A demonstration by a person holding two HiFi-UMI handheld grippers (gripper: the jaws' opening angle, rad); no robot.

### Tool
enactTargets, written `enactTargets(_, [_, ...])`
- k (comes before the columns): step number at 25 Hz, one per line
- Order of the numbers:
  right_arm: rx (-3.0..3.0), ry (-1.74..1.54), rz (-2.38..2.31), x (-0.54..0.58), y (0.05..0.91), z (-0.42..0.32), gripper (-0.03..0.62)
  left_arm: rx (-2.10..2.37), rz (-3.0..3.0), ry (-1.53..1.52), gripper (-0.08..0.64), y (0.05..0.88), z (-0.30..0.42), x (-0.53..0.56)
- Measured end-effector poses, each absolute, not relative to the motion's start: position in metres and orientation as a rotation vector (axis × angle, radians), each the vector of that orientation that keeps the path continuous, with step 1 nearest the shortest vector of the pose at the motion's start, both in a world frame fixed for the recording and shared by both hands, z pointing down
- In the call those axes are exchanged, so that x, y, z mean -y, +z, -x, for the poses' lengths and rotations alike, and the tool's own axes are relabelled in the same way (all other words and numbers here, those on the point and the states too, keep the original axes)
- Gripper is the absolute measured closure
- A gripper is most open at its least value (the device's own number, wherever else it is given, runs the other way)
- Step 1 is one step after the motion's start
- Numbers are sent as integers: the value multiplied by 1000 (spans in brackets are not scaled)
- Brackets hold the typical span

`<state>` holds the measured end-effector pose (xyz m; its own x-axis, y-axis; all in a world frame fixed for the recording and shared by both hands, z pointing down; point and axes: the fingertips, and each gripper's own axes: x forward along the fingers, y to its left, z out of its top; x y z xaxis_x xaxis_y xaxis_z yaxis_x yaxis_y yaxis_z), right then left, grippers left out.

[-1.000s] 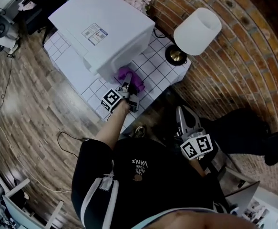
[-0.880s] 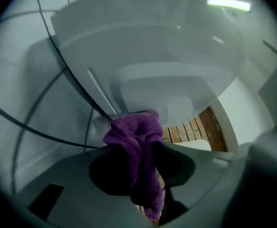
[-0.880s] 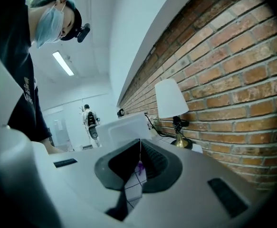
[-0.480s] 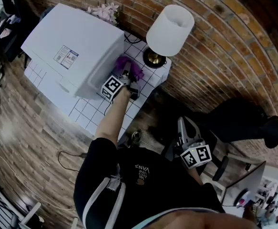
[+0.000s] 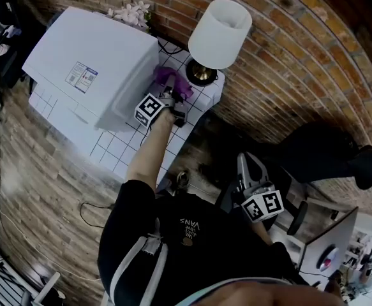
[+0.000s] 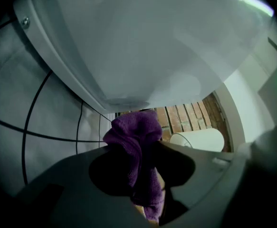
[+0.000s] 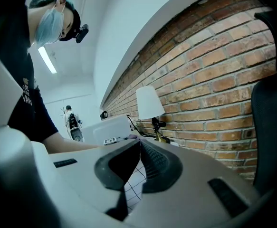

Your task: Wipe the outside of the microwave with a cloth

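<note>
The white microwave stands on a white tiled table against the brick wall. My left gripper is shut on a purple cloth and holds it against the microwave's right side near the back. In the left gripper view the cloth bunches between the jaws just under the microwave's white wall. My right gripper hangs low beside the person's body, away from the table, its jaws closed on nothing.
A table lamp with a white shade and brass base stands right of the microwave, close to the cloth. Pale flowers lie behind the microwave. Dark chairs sit on the brick floor at right. Another person stands far off.
The left gripper has carried the purple cloth farther back along the microwave's right side, toward the lamp and wall. The right gripper has stayed low at the person's side.
</note>
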<state>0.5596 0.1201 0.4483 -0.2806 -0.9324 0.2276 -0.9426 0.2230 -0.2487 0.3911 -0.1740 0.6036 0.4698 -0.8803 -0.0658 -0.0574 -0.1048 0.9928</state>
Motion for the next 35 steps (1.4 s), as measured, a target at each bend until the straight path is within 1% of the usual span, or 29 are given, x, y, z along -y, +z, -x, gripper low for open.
enactTargets(8, [2564,497,-1763,-116,440,-543,589,788,-1685,-832,420,559,-388,108])
enactTargets(13, [2673,469,-1632,-114,432,-515,589,841,-1830,-737,420,537,-359,42])
enactTargets(17, [2724,414,-1613,-108,419,-482,589,884,-1966,-610,420,525,-318,-6])
enactTargets(23, [2750,399,-1680,-100,408,-414,589,884,-2136,-559,420,490,-238,-41])
enactTargets(30, [2733,370,-1733,-96,404,-320,589,850,-2351,-447,420,458,-143,-63])
enactTargets(35, [2698,339,-1814,-96,406,-270,589,859,-2511,-341,420,446,-86,-59])
